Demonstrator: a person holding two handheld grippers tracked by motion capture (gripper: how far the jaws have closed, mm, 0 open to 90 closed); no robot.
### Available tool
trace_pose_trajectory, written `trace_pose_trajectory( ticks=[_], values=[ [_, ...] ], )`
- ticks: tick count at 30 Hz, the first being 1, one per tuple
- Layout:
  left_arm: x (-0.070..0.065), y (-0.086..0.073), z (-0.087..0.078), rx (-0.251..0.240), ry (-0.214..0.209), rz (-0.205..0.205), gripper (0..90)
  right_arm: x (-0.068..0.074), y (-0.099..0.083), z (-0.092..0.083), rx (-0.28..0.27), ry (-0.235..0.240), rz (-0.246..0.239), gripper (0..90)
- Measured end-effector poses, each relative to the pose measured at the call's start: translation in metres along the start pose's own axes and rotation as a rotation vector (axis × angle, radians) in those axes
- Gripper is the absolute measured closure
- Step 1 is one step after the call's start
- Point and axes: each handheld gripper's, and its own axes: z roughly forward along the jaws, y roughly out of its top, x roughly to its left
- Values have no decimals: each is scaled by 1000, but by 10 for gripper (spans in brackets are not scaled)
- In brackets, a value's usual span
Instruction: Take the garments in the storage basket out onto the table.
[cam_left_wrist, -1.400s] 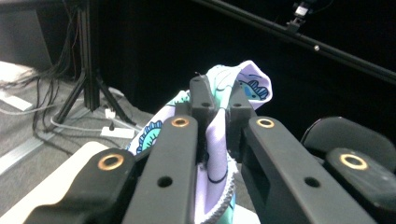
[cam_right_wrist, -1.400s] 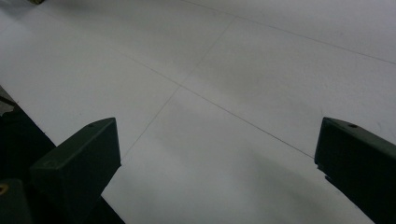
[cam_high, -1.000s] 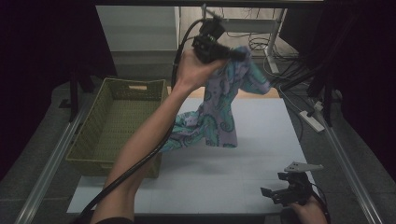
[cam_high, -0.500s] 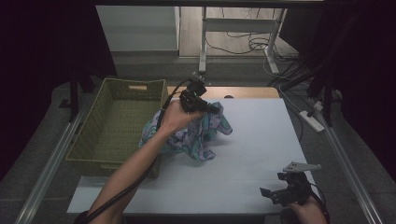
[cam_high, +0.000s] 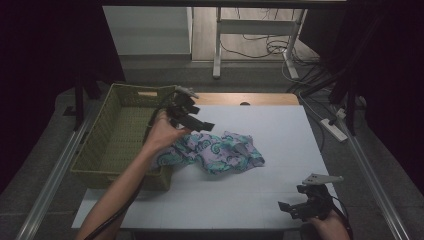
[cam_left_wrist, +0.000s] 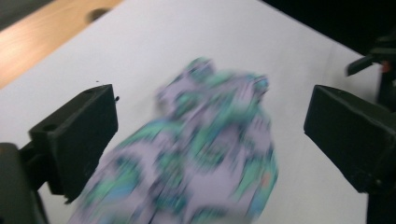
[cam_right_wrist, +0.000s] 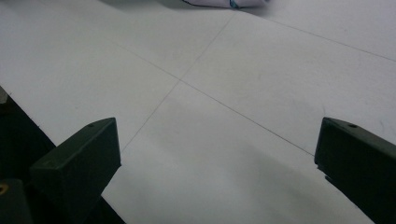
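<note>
Though dim, white table (cam_high: 280, 200) amid cables (cam_high: 270, 47)

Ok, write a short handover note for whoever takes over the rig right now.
Left tool: open, its jaws have just been opening; it hovers over the patterned cloth, nothing pinched between the pads.
Right tool: open, empty, at the near right corner of the white table.
Cloth: crumpled on the table beside the green basket, its left end against the basket's edge.
Done: cloth let go.
Left: probably getting it into the basket.
</note>
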Motion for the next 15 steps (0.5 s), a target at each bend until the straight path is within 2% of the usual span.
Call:
trace_pose_trajectory(
  ticks=[1,2,3,4,5,6,7,8,9,10,11,13,14,15],
  values=[
    [0,0,0,0,0,0,39,0,0,0,0,0,0,5],
    [9,-18,-12,15,45,-28,53,1,0,0,2,-1,-1,5],
    [9,-18,-12,15,45,-28,65,1,0,0,2,-1,-1,5],
    [17,-36,-18,53,109,-60,86,1,0,1,6,-3,-5,4],
    [17,-36,-18,53,109,-60,103,1,0,1,6,-3,-5,4],
    [20,-45,-19,70,121,-76,128,1,1,1,9,-5,-5,4],
    [24,-60,-20,104,147,-108,159,1,1,1,9,-6,-6,4],
    [24,-60,-20,104,147,-108,196,1,1,1,12,-7,-5,4],
    [24,-67,-19,121,150,-119,253,1,1,2,12,-8,-6,4],
    [23,-74,-20,150,186,-125,350,1,1,2,11,-10,-5,4],
    [22,-77,-22,153,202,-120,437,1,1,2,13,-12,-5,4],
    [22,-77,-28,132,168,-147,573,1,1,2,14,-13,-6,5],
    [21,-76,-32,118,161,-147,654,1,1,2,18,-12,-9,5],
    [18,-72,-36,120,181,-135,771,1,1,2,17,-12,-8,4]
  ],
)
